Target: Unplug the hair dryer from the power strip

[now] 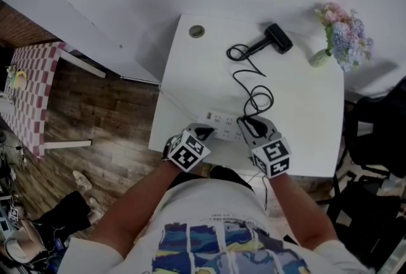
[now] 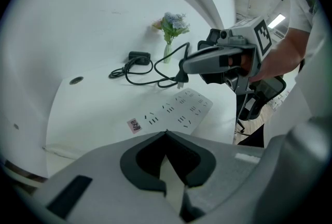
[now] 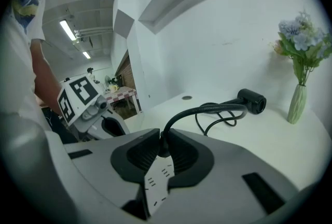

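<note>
A white power strip [image 1: 222,122] lies near the front edge of the white table [image 1: 304,108]. My right gripper [image 1: 248,124] is shut on the black plug [image 2: 181,79] and holds it just above the strip [image 2: 176,110], its prongs clear of the sockets. From between the jaws in the right gripper view, the cord [image 3: 207,110] runs back to the black hair dryer [image 3: 252,100] lying at the far side [image 1: 277,38]. My left gripper [image 2: 166,133] has its tips together at the near left end of the strip. The strip [image 3: 158,184] shows under the right jaws.
A vase of pastel flowers [image 1: 341,37] stands at the table's far right corner. A round cable hole [image 1: 196,31] sits at the far left. The cord [image 1: 254,85] loops over the middle of the table. A wooden floor and a checked table [image 1: 32,89] lie to the left.
</note>
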Tool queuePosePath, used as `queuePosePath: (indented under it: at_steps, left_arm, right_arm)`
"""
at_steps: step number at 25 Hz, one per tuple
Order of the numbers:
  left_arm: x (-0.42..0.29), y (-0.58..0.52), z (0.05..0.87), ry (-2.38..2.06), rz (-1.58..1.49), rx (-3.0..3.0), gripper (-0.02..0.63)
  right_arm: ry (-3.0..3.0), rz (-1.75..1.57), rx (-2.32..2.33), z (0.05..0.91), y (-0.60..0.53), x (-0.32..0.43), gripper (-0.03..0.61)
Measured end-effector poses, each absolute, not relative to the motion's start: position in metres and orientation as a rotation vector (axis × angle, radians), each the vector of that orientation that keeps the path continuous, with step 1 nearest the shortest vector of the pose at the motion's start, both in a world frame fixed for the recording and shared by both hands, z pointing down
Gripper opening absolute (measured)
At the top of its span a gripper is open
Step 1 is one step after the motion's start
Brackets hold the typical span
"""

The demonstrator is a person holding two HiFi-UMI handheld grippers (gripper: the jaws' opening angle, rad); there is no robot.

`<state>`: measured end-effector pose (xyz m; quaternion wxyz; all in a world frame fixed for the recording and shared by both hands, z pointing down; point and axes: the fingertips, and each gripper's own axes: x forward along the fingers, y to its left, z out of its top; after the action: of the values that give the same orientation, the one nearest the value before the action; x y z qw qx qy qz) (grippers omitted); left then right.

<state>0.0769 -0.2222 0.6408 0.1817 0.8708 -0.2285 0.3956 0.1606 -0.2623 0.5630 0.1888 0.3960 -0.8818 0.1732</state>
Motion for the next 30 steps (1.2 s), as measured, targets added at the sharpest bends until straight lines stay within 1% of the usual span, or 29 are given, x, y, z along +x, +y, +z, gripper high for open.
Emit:
queuePosePath:
  at_steps: [18,30]
  left_arm:
    - [0.077,-0.222,0.638,-0.662,1.076,2.449,0.003]
    - [0.077,-0.222,0.639,-0.659,1.084,2.448,0.003]
  right_arm:
    - [-2.582,0.56,1.119,0.517,-0.263,0.172,0.054]
    - [-2.601,0.578,1.129,0.505,-0.26,0.177,0.054]
